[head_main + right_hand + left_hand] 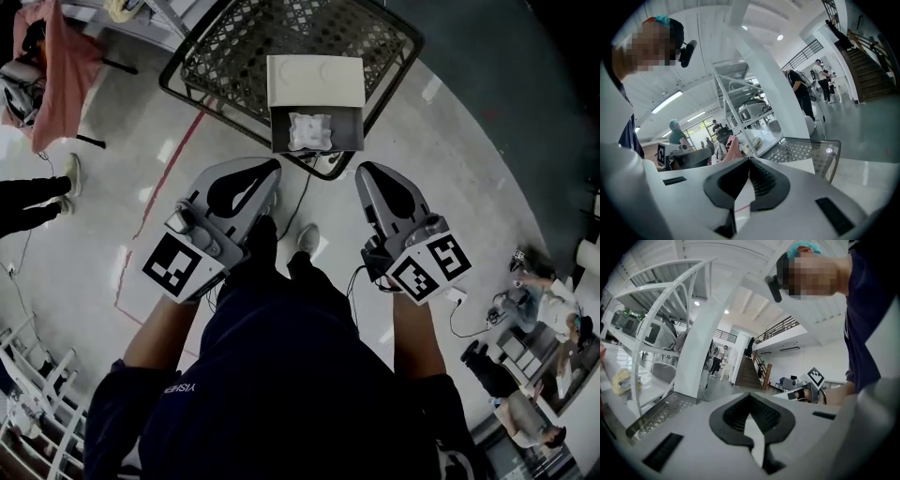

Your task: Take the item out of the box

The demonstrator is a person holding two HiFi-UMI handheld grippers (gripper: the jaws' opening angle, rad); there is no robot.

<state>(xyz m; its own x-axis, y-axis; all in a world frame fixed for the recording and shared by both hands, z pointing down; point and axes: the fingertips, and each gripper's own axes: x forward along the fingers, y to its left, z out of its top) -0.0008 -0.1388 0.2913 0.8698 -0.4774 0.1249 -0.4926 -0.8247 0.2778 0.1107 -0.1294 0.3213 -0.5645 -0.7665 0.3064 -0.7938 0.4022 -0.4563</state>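
Note:
An open cardboard box (342, 141) sits at the near edge of a black mesh table (234, 56), its pale lid (314, 82) folded back. A crumpled white item (309, 130) lies inside it. My left gripper (273, 169) and right gripper (363, 172) hover side by side just short of the table, pointing at the box and touching nothing. Both are shut and empty. In the left gripper view the jaws (750, 397) meet at the tip; in the right gripper view the jaws (750, 161) also meet, with the table's mesh (806, 151) beyond.
A cable (302, 202) runs down from the table to the pale floor. A pink cloth (56, 66) hangs at the far left beside a standing person's leg (33, 202). White racks (33, 394) stand at lower left; people sit at lower right (548, 300).

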